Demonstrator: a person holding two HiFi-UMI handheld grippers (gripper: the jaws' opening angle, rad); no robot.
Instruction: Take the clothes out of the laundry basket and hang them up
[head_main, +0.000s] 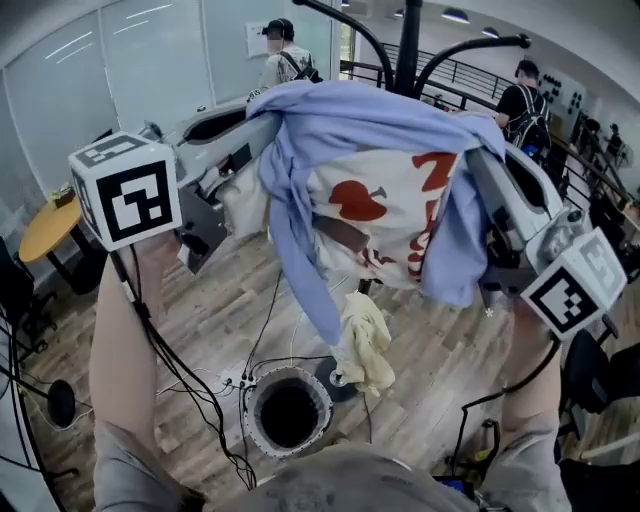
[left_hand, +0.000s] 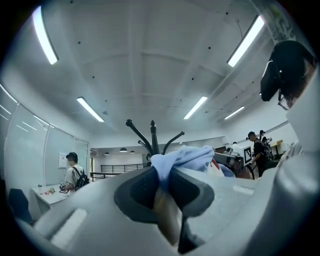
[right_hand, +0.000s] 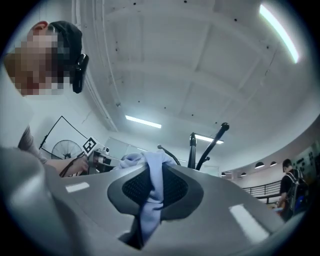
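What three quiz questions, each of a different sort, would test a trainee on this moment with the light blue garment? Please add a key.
1. True or false: the left gripper is open and empty.
2. In the head view, what hangs just below the light blue garment with a white, red-printed panel? A) a pale yellow cloth B) a green towel C) a black sock
3. Fill in: the round white laundry basket stands on the ___ floor.
Key: 1 false, it is shut on the light blue garment; 2 A; 3 wooden.
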